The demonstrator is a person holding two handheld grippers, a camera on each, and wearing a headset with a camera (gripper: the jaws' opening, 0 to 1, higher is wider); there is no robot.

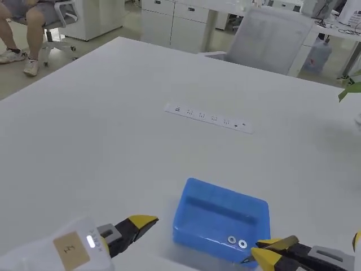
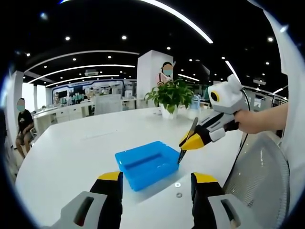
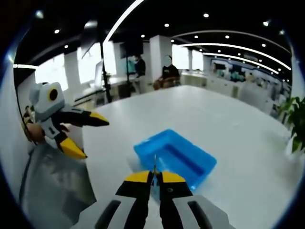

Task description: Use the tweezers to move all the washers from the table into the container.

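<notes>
Two washers [image 2: 177, 184] lie beside the container [image 2: 143, 164] in left gripper view; right gripper [image 3: 154, 178] clamps tweezers [image 2: 181, 155]; left gripper [image 2: 157, 177] jaws apart.

The left gripper [image 2: 157, 177] is held with jaws spread wide; the right gripper [image 3: 155, 176] is clamped on tweezers [image 2: 192, 126].

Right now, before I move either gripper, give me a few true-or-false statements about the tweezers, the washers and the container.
1. The right gripper is shut on the tweezers. True.
2. The left gripper is clamped on a washer. False: its jaws stand apart and hold nothing.
3. Two washers lie on the table beside the container. True, going by the left gripper view.
4. The container is red and round. False: it is blue and rectangular.
</notes>
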